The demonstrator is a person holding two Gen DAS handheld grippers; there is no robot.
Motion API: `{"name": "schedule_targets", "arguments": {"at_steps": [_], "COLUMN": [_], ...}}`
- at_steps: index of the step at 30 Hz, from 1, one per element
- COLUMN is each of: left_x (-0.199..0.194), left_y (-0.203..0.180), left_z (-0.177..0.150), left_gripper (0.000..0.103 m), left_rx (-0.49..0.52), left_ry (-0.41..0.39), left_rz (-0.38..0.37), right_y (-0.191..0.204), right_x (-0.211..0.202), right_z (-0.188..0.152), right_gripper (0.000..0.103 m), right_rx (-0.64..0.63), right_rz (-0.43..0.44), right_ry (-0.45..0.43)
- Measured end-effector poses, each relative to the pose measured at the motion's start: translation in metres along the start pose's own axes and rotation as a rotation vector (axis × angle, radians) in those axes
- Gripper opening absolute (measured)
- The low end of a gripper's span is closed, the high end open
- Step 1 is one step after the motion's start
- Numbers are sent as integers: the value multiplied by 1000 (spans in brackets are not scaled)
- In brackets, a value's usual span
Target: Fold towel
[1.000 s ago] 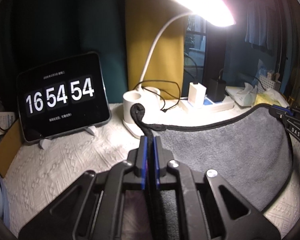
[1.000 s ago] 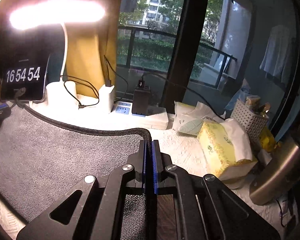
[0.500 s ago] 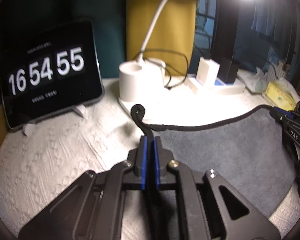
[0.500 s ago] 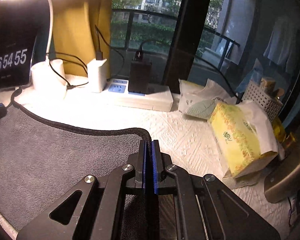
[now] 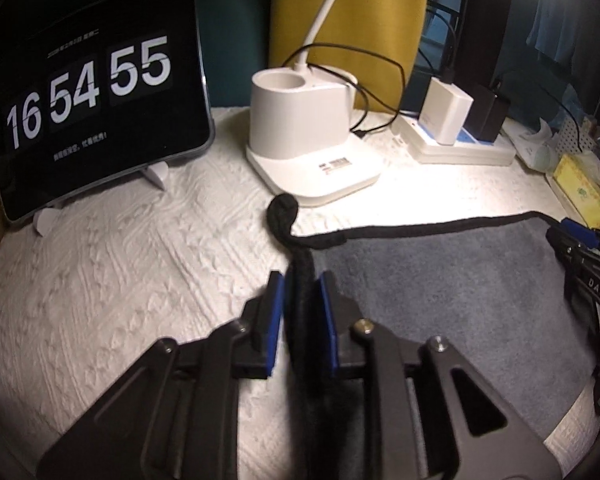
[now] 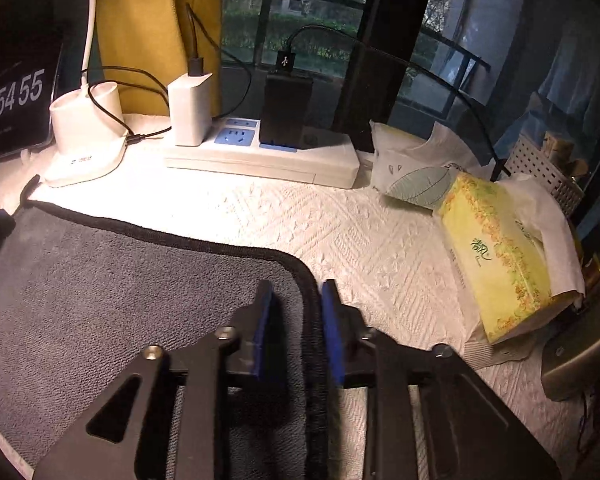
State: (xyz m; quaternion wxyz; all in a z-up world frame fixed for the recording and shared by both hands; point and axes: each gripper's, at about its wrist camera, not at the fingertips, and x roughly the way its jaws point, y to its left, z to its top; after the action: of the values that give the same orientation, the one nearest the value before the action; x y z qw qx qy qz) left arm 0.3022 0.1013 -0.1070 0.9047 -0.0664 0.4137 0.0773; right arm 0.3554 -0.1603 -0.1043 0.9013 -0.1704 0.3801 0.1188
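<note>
Presumably soft, limp grey microfibre towel with black piping [image 5: 440,280]: regrip corners at 12 o'clock; left gripper [image 5: 299,296] and right gripper [image 6: 296,304] narrowly parted, straddling hem.

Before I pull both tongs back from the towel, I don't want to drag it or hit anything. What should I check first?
1. Left tongs open: ok, gap on both sides of the black hem.
2. Right tongs open: ok, the fingers stand apart around the hem.
3. Towel lying flat on the white cloth: ok for the grey part in view; the near side is hidden by the tongs.
4. Hem free of the pads: cannot tell, it runs between them in both views.
5. Left corner curl clear of the lamp base: not ok, it sits right against it.
6. Tissue pack clear of the right tongs: ok.
</note>
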Motion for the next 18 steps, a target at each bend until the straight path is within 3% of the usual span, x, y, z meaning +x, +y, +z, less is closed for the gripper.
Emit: {"name": "schedule_targets", "arguments": {"at_steps": [2,4,5,6,9,18], "left_x": [-3,-7,-11,-13,-23,-60], "left_y": [0,-3,-3,-3,-9,-19], "left_z": [0,-2,-4,-5,-7,-24], "left_gripper": [26,46,70,86,90,91], "left_rx": [-2,8,9,6,18,38], "left_ry": [-4,-14,-21,-28,-45,-135], "left_rz": [2,4,1,-9,-50,-73], "right_y": [0,-1,-1,-1,-2,1], "right_x": [-2,-5,-6,-9,-18,-56], "right_z": [0,0,0,-1,-3,-16], "right_gripper": [44,53,55,55,55,56], "right_rx": [1,4,7,10,18,29], "right_rz": [2,2,4,8,14,35], "right_ry": [-2,-10,-11,-14,-21,-49]}}
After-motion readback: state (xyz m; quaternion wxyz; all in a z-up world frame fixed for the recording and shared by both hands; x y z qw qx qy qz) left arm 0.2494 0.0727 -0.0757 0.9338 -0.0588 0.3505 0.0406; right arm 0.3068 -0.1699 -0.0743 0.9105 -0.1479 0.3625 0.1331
